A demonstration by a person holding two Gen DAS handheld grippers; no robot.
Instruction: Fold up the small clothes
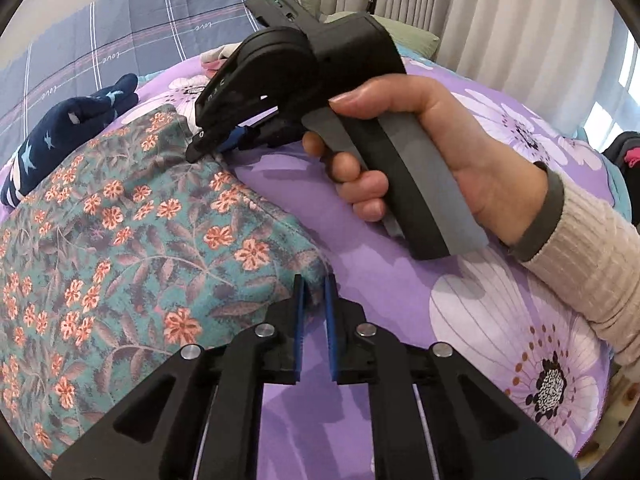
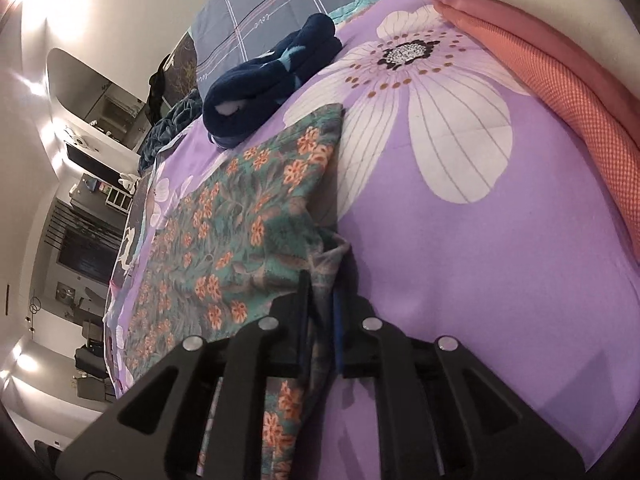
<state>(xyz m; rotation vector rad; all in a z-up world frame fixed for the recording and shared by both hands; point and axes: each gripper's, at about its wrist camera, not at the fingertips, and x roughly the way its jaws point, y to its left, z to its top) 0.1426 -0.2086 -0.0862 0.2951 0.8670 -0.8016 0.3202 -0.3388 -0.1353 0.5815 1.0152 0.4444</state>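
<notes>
While the teal cotton garment with orange flowers (image 1: 132, 240) lies spread across the frame's left on the purple floral bedsheet (image 1: 400, 288), my left gripper (image 1: 315, 292) pinches its near corner at bottom centre, and my right gripper (image 1: 208, 146), upper centre, grips its far edge.

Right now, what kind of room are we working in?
Most likely a bedroom: the floral garment lies on a bed with a purple flowered bedsheet, a plaid quilt is bunched behind, and curtains hang beyond.
</notes>
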